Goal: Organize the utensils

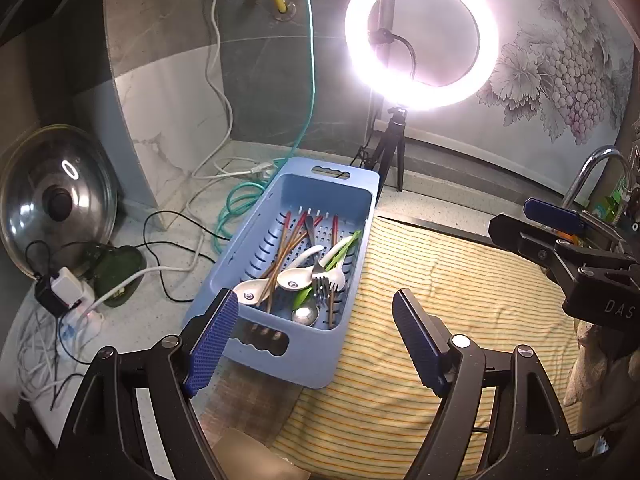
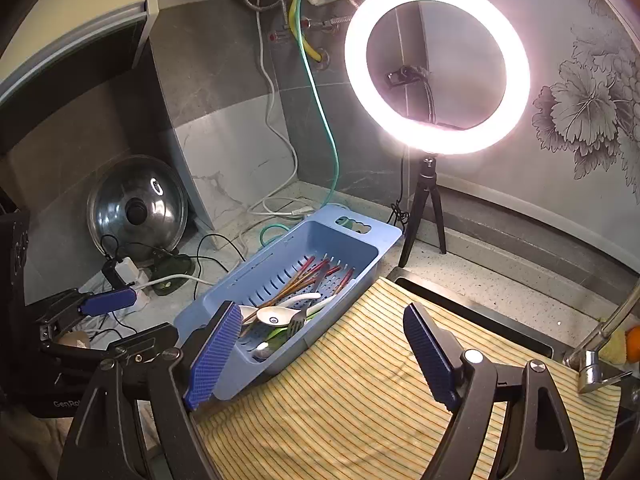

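Blue slotted plastic basket (image 1: pixel 352 200) at 12 o'clock holds tangled chopsticks (image 1: pixel 289 246), white ceramic spoons (image 1: pixel 298 276) and probably one steel fork (image 1: pixel 320 280). Left gripper (image 1: pixel 316 344) and right gripper (image 2: pixel 320 354) gape, empty. Risk: one pinch drags neighbours out.

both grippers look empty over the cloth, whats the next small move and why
Probably ease the left gripper forward and down into the blue basket toward the white spoon. Both it and the right gripper stand open with nothing between the fingers, the utensils all lie jumbled in the basket, and the striped cloth beside it is bare.
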